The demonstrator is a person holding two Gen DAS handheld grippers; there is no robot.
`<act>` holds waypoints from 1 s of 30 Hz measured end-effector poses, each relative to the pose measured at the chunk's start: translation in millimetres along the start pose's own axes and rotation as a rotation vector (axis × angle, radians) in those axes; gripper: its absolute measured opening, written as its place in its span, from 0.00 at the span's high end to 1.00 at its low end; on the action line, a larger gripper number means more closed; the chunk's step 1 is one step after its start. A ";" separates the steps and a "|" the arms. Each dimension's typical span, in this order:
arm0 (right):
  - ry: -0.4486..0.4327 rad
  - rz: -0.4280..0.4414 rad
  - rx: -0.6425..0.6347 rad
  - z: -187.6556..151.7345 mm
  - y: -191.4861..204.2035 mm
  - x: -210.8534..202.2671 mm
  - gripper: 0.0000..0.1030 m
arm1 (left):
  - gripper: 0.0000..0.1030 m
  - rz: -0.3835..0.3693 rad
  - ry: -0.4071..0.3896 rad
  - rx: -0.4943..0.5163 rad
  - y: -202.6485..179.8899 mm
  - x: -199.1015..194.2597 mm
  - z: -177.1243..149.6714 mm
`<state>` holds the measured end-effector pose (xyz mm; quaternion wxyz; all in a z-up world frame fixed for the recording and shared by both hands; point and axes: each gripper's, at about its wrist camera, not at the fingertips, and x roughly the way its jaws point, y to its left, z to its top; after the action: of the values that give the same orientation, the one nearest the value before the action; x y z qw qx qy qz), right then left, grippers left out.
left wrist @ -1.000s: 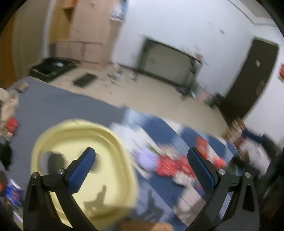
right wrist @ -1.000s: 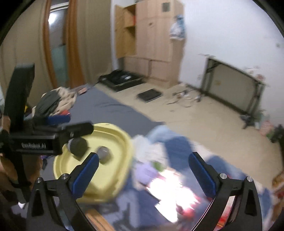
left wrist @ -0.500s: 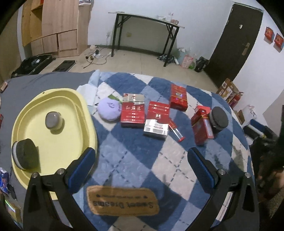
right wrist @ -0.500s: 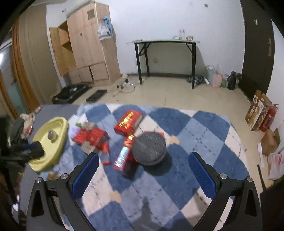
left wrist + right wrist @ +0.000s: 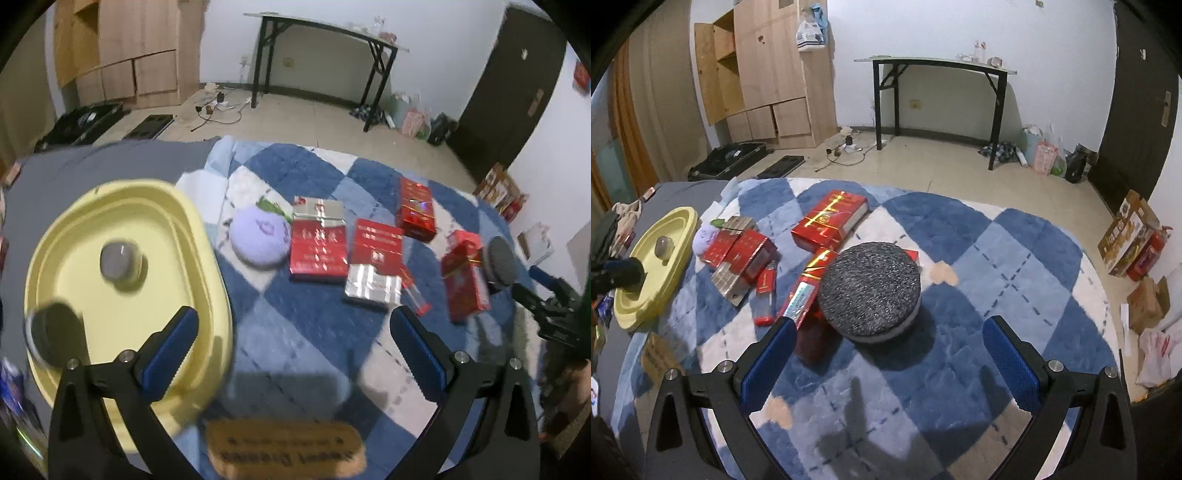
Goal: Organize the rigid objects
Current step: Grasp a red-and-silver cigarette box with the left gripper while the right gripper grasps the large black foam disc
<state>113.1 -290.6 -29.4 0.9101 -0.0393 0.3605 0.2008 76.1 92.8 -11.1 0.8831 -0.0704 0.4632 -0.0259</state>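
Since half a second back: left view dropped slightly lower and closer over the rug (image 5: 306, 317), motion blur now on the near edge; right view closed in on the dark round puck (image 5: 870, 290), now larger and centred ahead of the blue pads. Reads as an approach to the next pick, nothing lifted yet.

Left gripper (image 5: 295, 343): wide open, empty, touching nothing. Yellow tray (image 5: 207, 258) under and left of the left finger, holding a small grey knob (image 5: 120, 260) and a dark disc (image 5: 55, 338) at far left. Ahead between the fingers: lavender round pad (image 5: 258, 236), red boxes (image 5: 319, 247), silver pack (image 5: 373, 286). Ahead right: tilted red pack (image 5: 465, 275).

Right gripper (image 5: 888, 360): wide open, empty, no contact. Puck just ahead, between the finger lines, resting against a red-and-gold pack (image 5: 809, 286) near the left finger. Tray far left, well apart.

Judgement: two items trayed, most still loose on rug; puck likely next.
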 end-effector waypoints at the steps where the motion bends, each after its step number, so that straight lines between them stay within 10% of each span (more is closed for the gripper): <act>1: 0.000 0.005 0.001 -3.0 -3.7 10.5 0.00 | 0.00 0.006 0.002 0.015 0.3 3.9 4.4; 10: 0.006 0.014 -0.007 1.0 -8.1 28.1 0.00 | 0.11 -0.042 0.089 0.070 4.3 61.2 50.2; 30: 0.040 0.039 -0.023 0.2 -21.9 38.2 0.01 | 0.10 -0.261 0.134 0.245 -84.5 88.1 19.3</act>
<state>147.1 -297.8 -56.6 0.8980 -0.0467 0.3771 0.2217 143.8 1.4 -59.5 0.8412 -0.0202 0.5015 -0.2011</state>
